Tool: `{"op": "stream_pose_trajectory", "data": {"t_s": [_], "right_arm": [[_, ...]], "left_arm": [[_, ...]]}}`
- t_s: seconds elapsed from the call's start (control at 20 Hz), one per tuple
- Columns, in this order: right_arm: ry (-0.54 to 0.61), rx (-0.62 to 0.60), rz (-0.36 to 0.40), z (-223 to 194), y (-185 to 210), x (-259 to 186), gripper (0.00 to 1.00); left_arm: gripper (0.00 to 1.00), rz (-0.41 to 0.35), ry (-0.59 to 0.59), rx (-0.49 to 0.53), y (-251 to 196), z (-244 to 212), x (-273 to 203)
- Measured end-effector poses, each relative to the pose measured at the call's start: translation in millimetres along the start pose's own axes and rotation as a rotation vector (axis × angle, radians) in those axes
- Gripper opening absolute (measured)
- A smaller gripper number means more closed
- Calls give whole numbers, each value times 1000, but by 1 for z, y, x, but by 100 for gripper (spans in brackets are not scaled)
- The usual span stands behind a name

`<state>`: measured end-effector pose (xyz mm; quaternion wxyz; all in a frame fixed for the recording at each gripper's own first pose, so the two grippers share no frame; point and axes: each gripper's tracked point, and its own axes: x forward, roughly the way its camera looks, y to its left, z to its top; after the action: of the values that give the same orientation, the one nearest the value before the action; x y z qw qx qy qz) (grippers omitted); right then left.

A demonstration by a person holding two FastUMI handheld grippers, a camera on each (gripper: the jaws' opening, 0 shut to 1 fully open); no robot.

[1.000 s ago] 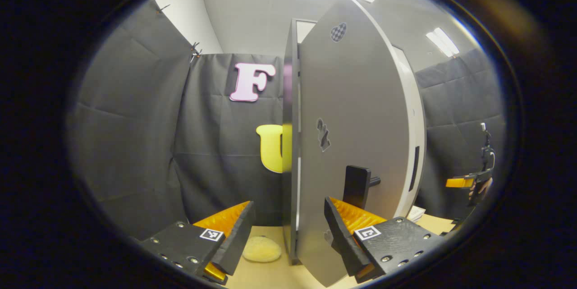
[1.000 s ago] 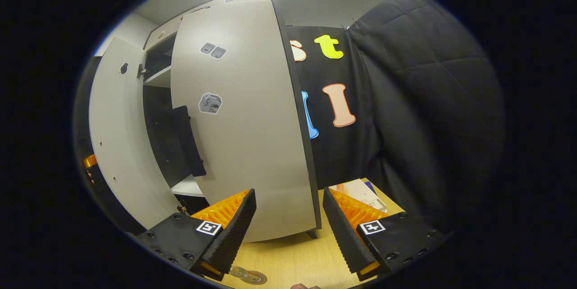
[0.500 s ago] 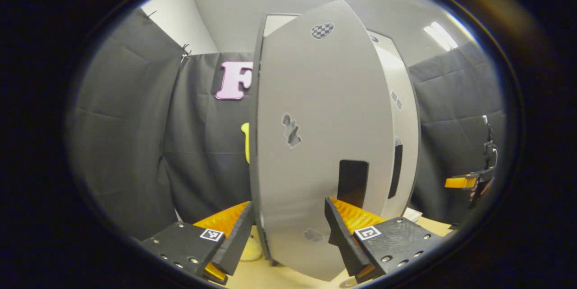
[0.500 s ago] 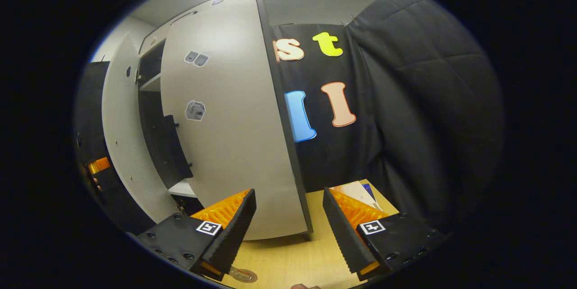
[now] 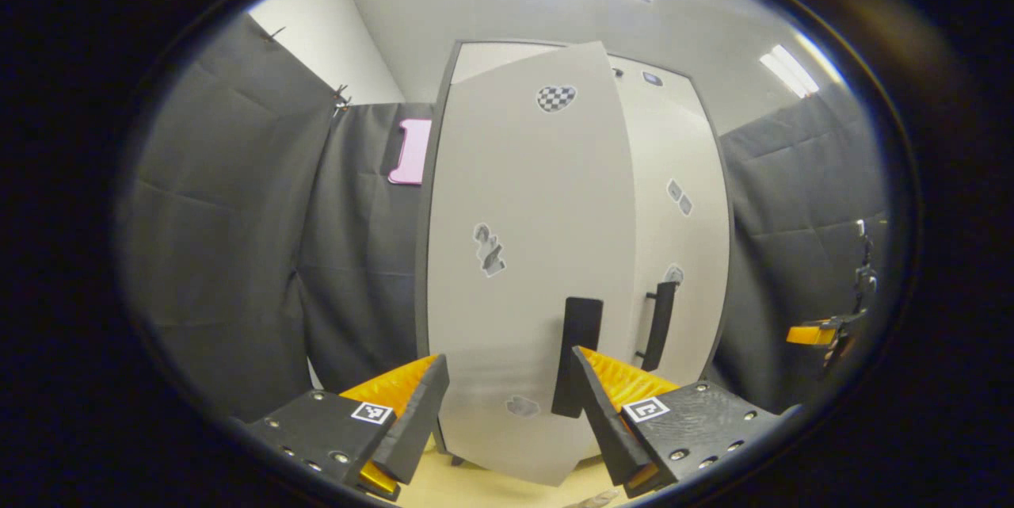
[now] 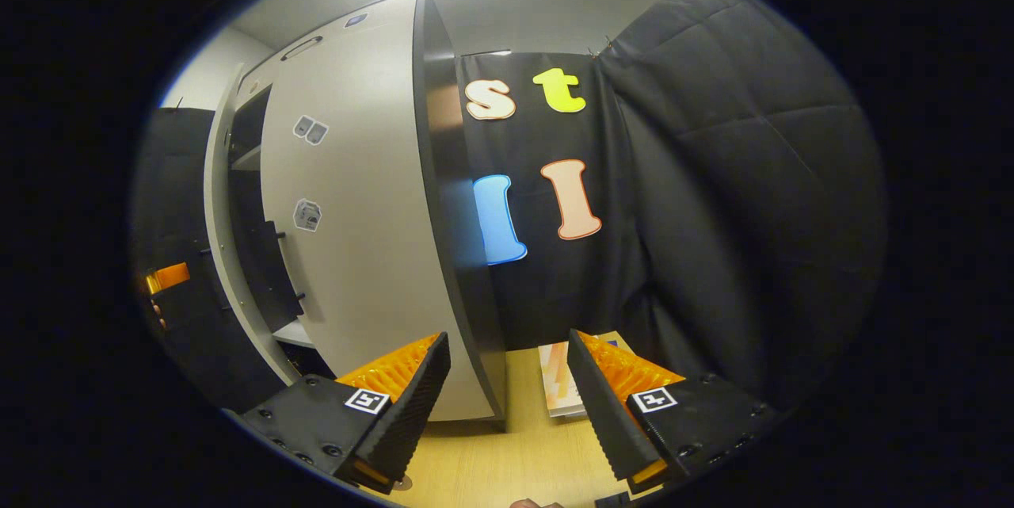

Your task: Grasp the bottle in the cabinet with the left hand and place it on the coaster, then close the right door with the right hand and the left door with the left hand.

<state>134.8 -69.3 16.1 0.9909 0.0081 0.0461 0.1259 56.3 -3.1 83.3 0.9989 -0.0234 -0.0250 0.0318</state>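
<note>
Wooden table [image 6: 523, 456] under cabinet [image 6: 356, 238], booklets [image 6: 558, 381]

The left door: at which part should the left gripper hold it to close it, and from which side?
Probably the upright dark handle near the left door's free edge, approached from the front; the open left gripper already faces it, and the panel is flat elsewhere.

Both grippers same build: left gripper [image 5: 507, 405] and right gripper [image 6: 507, 405] each have two wedge-shaped fingers [image 5: 412, 421] with ribbed inner pads, mounted on dark blocks with round screw heads. Each block carries a small square black-and-white marker [image 6: 366, 400] near the finger base.
</note>
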Motion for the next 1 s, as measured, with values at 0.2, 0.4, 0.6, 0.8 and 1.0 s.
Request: {"op": "stream_pose_trajectory", "data": {"t_s": [0.2, 0.4, 0.6, 0.8, 1.0], "right_arm": [[5, -31, 38, 3, -3, 1, 92], [4, -51, 59, 5, 8, 6, 92], [-1, -55, 46, 4, 24, 5, 92], [-20, -31, 31, 3, 45, 3, 95], [-41, -39, 6, 1, 58, -1, 92]], "left_arm": [[91, 42, -26, -31, -6, 3, -41], [90, 70, -38, -16, -4, 4, -77], [90, 96, -25, 9, 6, 5, -104], [90, 119, -13, 48, 25, 8, -117], [90, 116, -45, 12, 34, 13, -126]]}}
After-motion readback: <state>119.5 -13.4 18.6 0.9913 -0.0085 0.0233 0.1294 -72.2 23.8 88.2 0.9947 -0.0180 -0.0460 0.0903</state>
